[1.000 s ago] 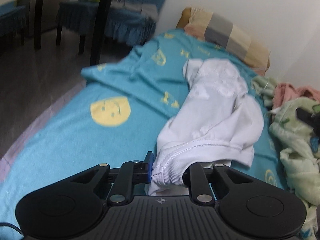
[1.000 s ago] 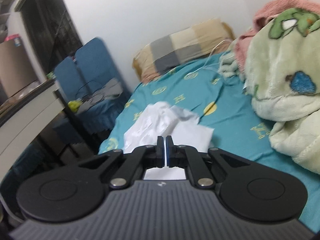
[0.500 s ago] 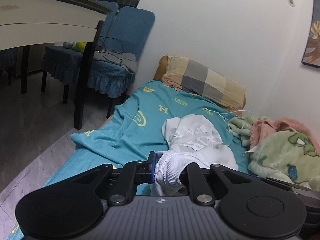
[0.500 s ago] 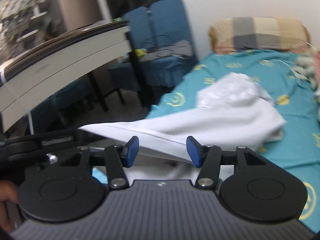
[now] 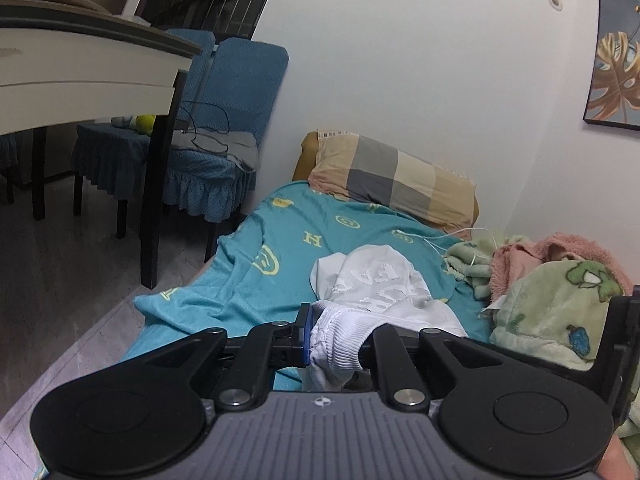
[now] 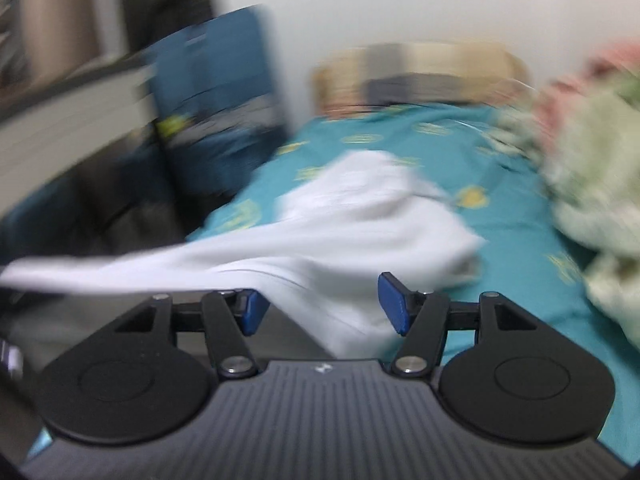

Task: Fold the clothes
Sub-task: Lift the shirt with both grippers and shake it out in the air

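A white garment (image 5: 380,284) with a pale print lies crumpled on the teal bed sheet (image 5: 280,264). My left gripper (image 5: 338,338) is shut on its ribbed white hem, bunched between the fingers and lifted off the bed. In the blurred right wrist view the same white garment (image 6: 340,224) stretches from the bed toward the lower left. My right gripper (image 6: 320,304) is open, with a fold of the cloth lying between its blue pads (image 6: 394,302) but not pinched.
A checked pillow (image 5: 392,184) lies at the head of the bed by the wall. A heap of green and pink blankets (image 5: 552,300) fills the right side. A white desk (image 5: 80,68) and blue chairs (image 5: 224,120) stand left of the bed.
My right gripper went from shut to open and swung quickly, blurring its view. My left gripper lifted and tilted up with the hem still held.
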`<state>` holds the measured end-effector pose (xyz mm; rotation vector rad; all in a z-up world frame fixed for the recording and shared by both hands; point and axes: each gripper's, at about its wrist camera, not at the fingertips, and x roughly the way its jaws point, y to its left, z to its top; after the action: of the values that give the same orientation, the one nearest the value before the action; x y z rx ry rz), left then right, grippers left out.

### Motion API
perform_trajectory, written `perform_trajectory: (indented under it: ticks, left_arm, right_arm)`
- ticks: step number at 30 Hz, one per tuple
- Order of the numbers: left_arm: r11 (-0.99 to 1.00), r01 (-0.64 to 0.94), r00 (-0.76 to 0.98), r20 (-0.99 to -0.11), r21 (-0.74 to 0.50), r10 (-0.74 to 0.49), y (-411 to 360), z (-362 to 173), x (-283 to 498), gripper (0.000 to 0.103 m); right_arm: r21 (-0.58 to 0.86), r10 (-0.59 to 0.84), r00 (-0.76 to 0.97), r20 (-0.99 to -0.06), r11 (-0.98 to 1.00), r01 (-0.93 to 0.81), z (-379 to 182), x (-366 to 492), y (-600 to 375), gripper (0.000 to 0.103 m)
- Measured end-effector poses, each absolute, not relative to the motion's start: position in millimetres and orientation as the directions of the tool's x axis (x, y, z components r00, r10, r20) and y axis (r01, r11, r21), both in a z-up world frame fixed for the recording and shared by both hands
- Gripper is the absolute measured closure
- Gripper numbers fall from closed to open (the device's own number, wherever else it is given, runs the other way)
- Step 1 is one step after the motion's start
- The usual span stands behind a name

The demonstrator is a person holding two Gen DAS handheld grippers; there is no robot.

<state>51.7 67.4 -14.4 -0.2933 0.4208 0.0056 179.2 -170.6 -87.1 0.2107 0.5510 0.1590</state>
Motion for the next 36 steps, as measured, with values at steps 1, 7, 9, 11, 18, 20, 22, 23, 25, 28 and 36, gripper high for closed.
perform_trajectory:
  ticks: [1,7,9,11,18,20,22,23,25,28,36]
  left_arm:
    - [0.958,-0.065,0.917,-0.395,-0.279,-0.053,67,-13,51,0.092]
    - [0.959,-0.057,0.929,-0.367,-0.277,-0.051,68,-8,48,0.092]
    - [0.959,-0.057,0.924,-0.378,-0.278,-0.054,67,-9,49,0.092]
    - [0.961,-0.061,0.919,-0.391,-0.270,-0.052,68,-12,51,0.092]
    - [0.964,-0.090,0.922,-0.386,-0.251,-0.015,74,-8,61,0.092]
    - [0.963,-0.085,0.934,-0.357,-0.255,-0.013,76,4,64,0.092]
    - [0.965,-0.062,0.957,-0.289,-0.256,-0.015,76,31,62,0.092]
    - [0.966,-0.048,0.968,-0.249,-0.255,-0.017,76,49,61,0.092]
    - [0.967,-0.022,0.985,-0.173,-0.255,-0.024,76,92,57,0.092]
    - [0.972,0.016,0.998,-0.051,-0.233,-0.029,72,164,47,0.093]
    - [0.981,0.110,0.984,0.158,-0.158,-0.085,66,342,-27,0.092]
  right_arm:
    - [0.265,0.182,0.837,-0.516,0.963,-0.047,-92,183,-181,0.042]
    - [0.294,0.120,0.765,-0.633,0.951,0.094,-122,204,-209,0.044]
    - [0.259,0.122,0.749,-0.652,0.963,0.069,-127,208,-200,0.060]
    - [0.225,0.123,0.767,-0.630,0.974,0.029,-124,204,-190,0.088]
    - [0.214,0.046,0.924,-0.379,0.976,0.039,-70,176,-192,0.099]
    - [0.238,0.024,0.951,-0.308,0.970,0.053,-43,167,-196,0.099]
    - [0.253,0.007,0.972,-0.233,0.966,0.054,-10,157,-200,0.099]
    - [0.263,0.002,0.981,-0.196,0.964,0.050,9,151,-202,0.099]
    - [0.283,-0.006,0.993,-0.120,0.958,0.040,50,138,-206,0.099]
    - [0.298,-0.008,1.000,-0.004,0.955,0.009,118,115,-213,0.099]
    - [0.285,0.027,0.971,0.237,0.954,-0.096,300,7,-236,0.099]
